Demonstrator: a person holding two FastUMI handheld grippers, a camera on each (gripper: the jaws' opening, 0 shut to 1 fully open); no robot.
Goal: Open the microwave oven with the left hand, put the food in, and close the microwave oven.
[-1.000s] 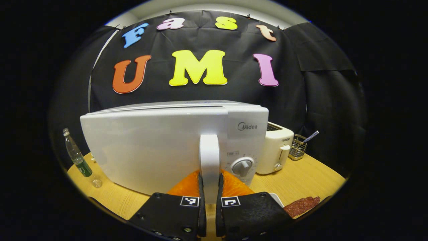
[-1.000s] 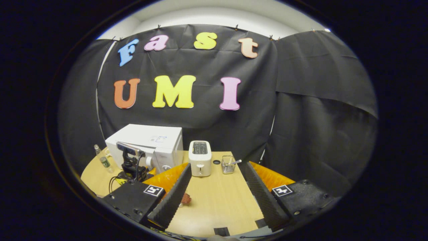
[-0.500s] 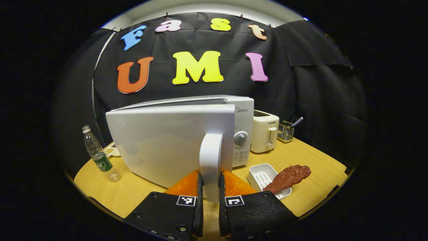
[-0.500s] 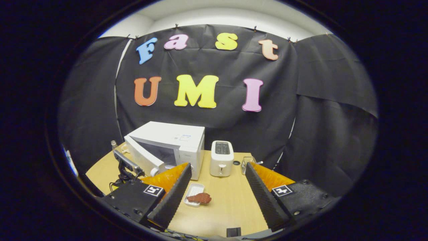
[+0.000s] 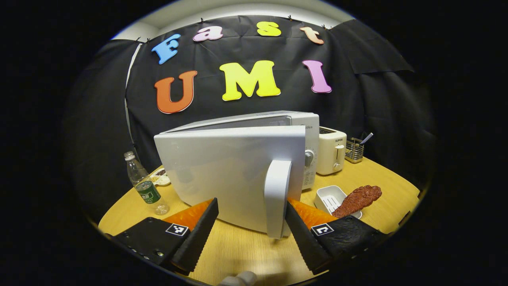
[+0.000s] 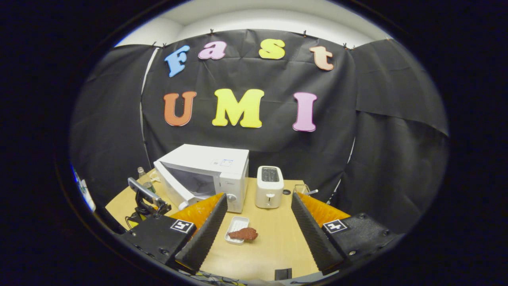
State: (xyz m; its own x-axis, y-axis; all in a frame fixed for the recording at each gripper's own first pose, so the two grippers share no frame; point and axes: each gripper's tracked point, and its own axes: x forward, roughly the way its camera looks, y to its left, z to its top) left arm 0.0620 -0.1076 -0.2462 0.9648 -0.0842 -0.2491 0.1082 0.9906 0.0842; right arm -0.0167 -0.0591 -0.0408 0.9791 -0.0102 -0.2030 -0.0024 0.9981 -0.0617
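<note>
Microwave (image 5: pixel 238 167) door (image 5: pixel 222 174) stands ajar. Left gripper (image 5: pixel 251 230) spread, handle (image 5: pixel 276 196) between its fingers, near the right one; contact unclear. Food (image 5: pixel 357 200) lies on a white tray (image 5: pixel 329 197) right of the microwave, toaster (image 5: pixel 332 150) behind it. Bottle (image 5: pixel 143 183) left of the microwave. Right gripper (image 6: pixel 258 232) spread, empty, well back from the microwave.

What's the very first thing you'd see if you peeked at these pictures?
The big white microwave in the middle of the table, its door swung partly open toward the left gripper, whose fingers are spread apart. Next, the reddish-brown food lying across a small white tray, right of the microwave.
</note>
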